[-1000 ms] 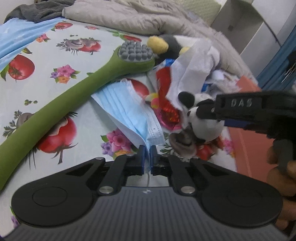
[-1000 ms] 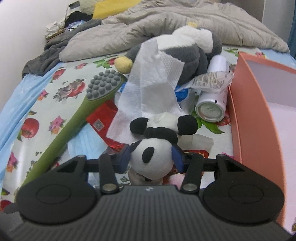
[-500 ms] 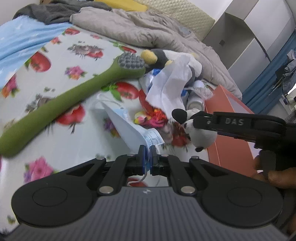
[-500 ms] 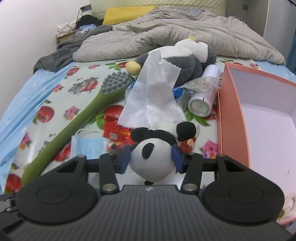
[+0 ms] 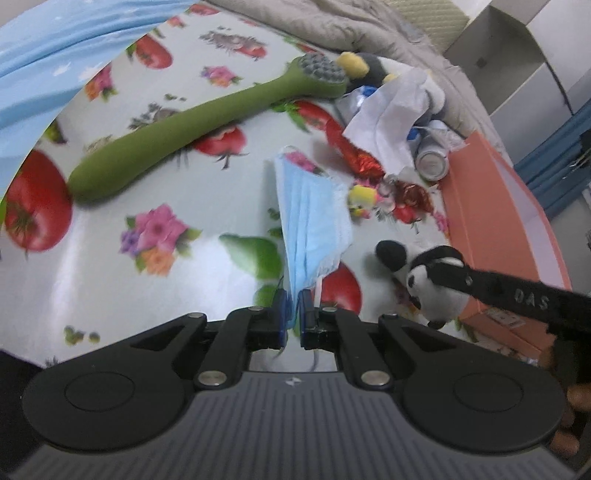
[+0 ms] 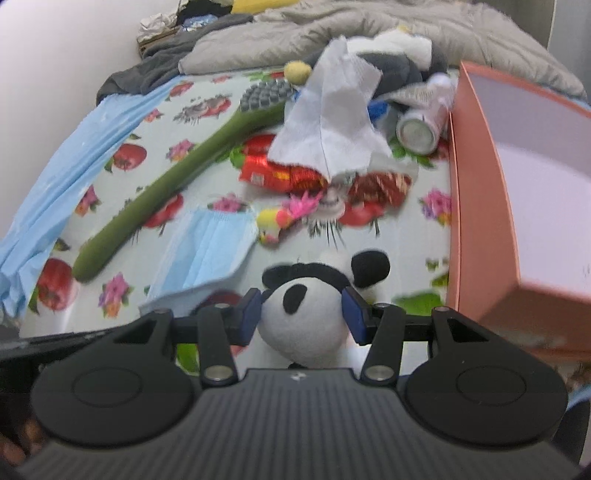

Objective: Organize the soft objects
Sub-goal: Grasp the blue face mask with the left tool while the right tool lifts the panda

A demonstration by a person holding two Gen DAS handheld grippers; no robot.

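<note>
My left gripper (image 5: 291,314) is shut on the near edge of a blue face mask (image 5: 312,218), which hangs lifted above the fruit-print cloth. The mask also shows in the right wrist view (image 6: 207,254). My right gripper (image 6: 302,314) is shut on a small panda plush (image 6: 306,314) and holds it in the air; in the left wrist view the panda (image 5: 432,291) is at the right, beside the pink box (image 5: 495,206). A grey and white plush (image 6: 391,59) lies at the back under a white tissue (image 6: 328,129).
A long green brush (image 5: 207,125) lies diagonally on the cloth. Red foil wrappers (image 6: 284,173), a small yellow-pink toy (image 6: 277,221) and a white can (image 6: 421,125) sit near the open pink box (image 6: 480,206). A grey blanket (image 6: 332,33) is behind.
Both grippers have lifted and pulled back toward me. The mask has come up off the cloth with the left gripper. The panda has moved nearer the box's front corner.
</note>
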